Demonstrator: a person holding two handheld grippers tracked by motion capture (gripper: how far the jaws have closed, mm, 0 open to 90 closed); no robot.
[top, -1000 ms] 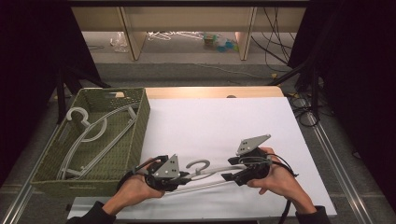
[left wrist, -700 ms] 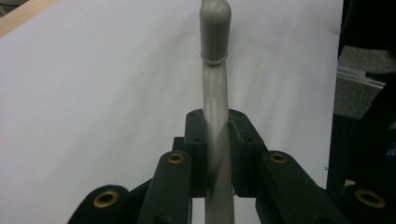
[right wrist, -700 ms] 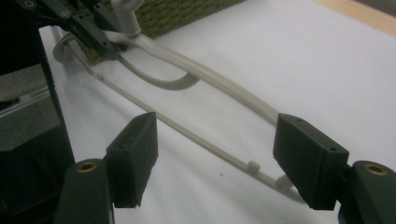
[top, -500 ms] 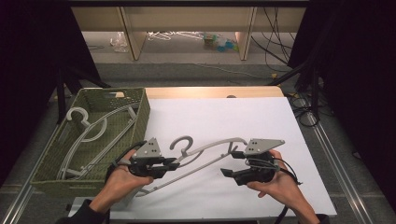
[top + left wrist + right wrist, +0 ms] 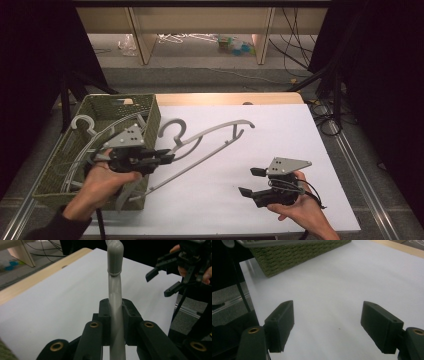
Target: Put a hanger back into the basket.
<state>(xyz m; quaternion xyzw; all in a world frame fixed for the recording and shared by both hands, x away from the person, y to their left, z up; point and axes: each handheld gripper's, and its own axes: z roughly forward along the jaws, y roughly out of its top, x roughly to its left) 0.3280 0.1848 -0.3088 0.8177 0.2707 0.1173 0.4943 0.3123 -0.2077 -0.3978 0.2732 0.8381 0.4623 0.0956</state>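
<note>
Grey plastic hanger [image 5: 210, 142] clamped in left gripper [image 5: 167, 158], pads pinched hard on one arm of it; confirmed in left gripper view, arm of the hanger [image 5: 115, 315] running straight up between the jaws. Held in the air just right of the basket [image 5: 150, 120], hook end nearest the basket's right wall, far arm reaching out over the white sheet [image 5: 300, 130].

Right gripper [image 5: 251, 181] empty, well right of the basket, low over the sheet, jaws wide and having just been opening, nothing between them; right gripper view agrees, bare sheet [image 5: 332, 285] between the pads [image 5: 280, 322].

Handling, as a judgement: light, rigid moulded plastic, smooth and a bit slick, so prone to swivelling in a one-point grip. Long lever past the pads, so likely to droop or swing on fast moves. Not fragile, though the thin lower bar probably flexes. Best hold: thick shoulder arm close to the hook, near balance point, as now. Poor holds: thin bar and hook tip.

Basket: green woven, rectangular, open top, at left edge of the sheet. Inside: at least two more grey hangers [image 5: 82, 150] lying overlapped, one hook [image 5: 82, 122] poking up at the far left corner. Exact count unclear, arms tangled. Snag risk likely if the held hanger goes in hook first among those.
</note>
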